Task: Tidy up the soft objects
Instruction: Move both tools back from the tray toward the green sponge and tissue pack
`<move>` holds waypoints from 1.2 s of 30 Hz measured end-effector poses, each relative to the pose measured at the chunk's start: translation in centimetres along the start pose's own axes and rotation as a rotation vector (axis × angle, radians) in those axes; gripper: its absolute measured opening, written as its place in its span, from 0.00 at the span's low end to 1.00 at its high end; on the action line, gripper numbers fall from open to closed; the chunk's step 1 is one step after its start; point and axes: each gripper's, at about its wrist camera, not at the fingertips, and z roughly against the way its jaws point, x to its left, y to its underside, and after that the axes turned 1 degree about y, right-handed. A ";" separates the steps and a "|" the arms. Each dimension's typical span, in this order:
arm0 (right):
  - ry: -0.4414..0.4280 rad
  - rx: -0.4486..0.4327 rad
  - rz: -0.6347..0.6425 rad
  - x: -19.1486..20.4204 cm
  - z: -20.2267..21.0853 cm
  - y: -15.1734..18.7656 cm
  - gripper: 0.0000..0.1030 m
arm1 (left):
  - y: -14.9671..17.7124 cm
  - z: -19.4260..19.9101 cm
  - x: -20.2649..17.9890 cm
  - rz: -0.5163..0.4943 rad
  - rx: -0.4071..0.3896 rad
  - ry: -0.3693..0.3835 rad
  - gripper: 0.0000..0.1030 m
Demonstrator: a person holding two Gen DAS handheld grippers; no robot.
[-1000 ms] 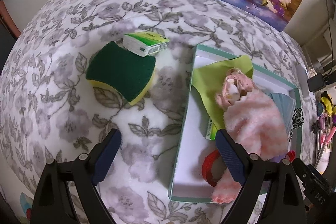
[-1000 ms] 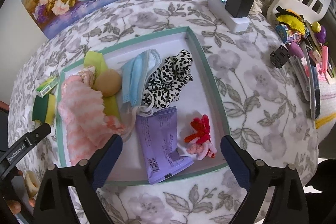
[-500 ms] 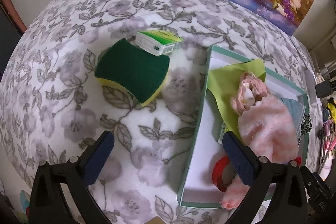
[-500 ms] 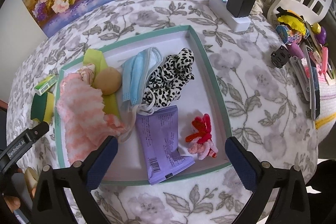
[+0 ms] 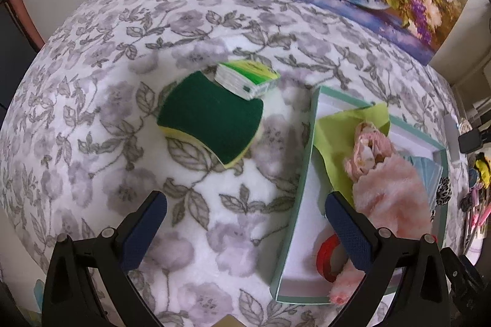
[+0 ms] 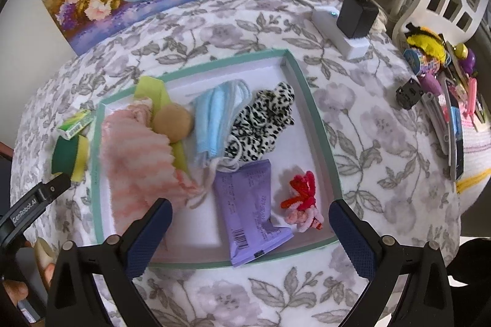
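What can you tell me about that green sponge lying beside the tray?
The sponge is a scouring pad with a dark green abrasive top on a yellow foam base, its long sides curving inward. It lies flat, green face up, on the flowered cloth, outside the tray. A small green-and-white packet rests against its far corner, seemingly overlapping it. Nothing else touches it.

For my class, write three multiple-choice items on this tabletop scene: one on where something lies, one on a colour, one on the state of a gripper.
1. Where is the sponge?
A. in the tray
B. on the cloth beside the tray
C. held in a gripper

2. What colour is the flat packet in the tray?
A. purple
B. orange
C. black

3. How is the right gripper?
A. shut on the packet
B. shut, empty
C. open, empty

Key: 1 B, it lies outside the tray's rim; 2 A, its wrapper is purple; 3 C, its fingers stand wide apart above the tray, gripping nothing.
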 end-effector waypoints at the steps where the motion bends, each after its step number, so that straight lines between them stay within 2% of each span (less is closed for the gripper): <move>1: -0.003 -0.008 0.003 0.3 0.3 0.0 1.00 | -0.1 0.3 0.2 0.006 -0.007 0.002 1.00; 13: -0.056 -0.057 0.056 5.4 2.5 -0.1 1.00 | -1.5 0.9 4.5 0.093 -0.030 -0.018 1.00; 23: -0.092 -0.061 0.109 9.9 2.8 0.1 1.00 | -2.2 1.1 7.8 0.152 -0.038 -0.044 1.00; 36: -0.142 -0.046 0.149 14.4 1.7 0.2 1.00 | -3.3 1.4 12.9 0.281 -0.073 -0.025 1.00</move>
